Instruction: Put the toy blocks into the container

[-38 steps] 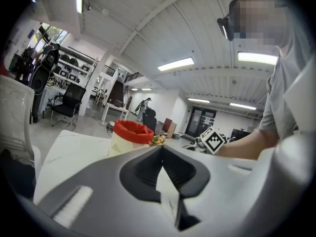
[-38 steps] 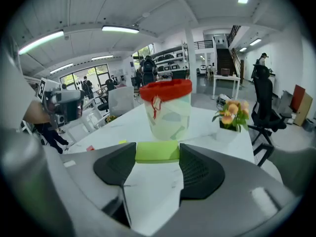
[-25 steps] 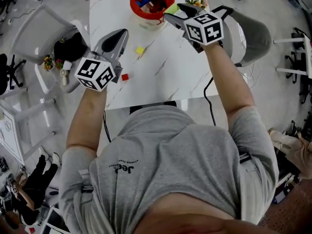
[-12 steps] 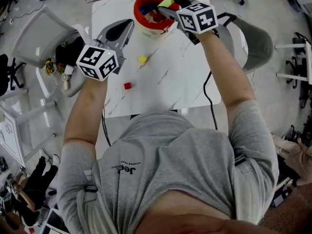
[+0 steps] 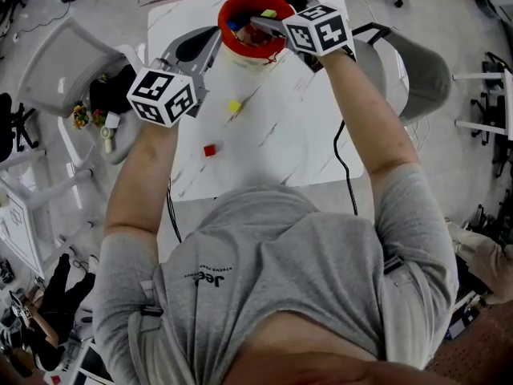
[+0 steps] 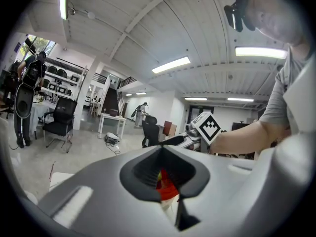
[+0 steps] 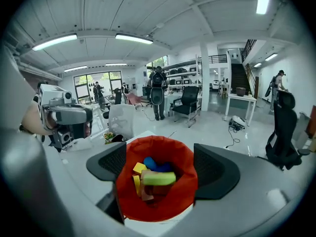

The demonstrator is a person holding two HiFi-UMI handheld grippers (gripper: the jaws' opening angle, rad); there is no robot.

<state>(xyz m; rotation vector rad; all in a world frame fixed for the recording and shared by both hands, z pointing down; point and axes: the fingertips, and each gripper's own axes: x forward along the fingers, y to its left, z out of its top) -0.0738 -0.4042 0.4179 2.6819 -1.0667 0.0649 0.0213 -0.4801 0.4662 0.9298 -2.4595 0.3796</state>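
The red container [image 5: 228, 29] stands at the far edge of the white table [image 5: 296, 127]. My right gripper [image 5: 269, 16] hangs over its mouth. Its jaws have just been opening and now stand wide. In the right gripper view my right gripper [image 7: 158, 166] frames the red container [image 7: 163, 206], where a green block [image 7: 159, 178] lies free of both pads on top of several other blocks. My left gripper [image 5: 212, 40] is just left of the container, shut and empty. On the table lie a yellow block [image 5: 233, 105] and a red block [image 5: 209, 150]. The left gripper [image 6: 165, 182] view shows the container [image 6: 168, 190] through its narrow gap.
A grey chair [image 5: 68, 54] stands left of the table, with a bag and small toys [image 5: 80, 107] beside it. Another grey chair [image 5: 421, 66] is at the right. A black cable [image 5: 343, 163] hangs off the table's near right edge.
My right gripper has carried the green block left over the container and let it go into it. My left gripper has moved up the table to the container's left side.
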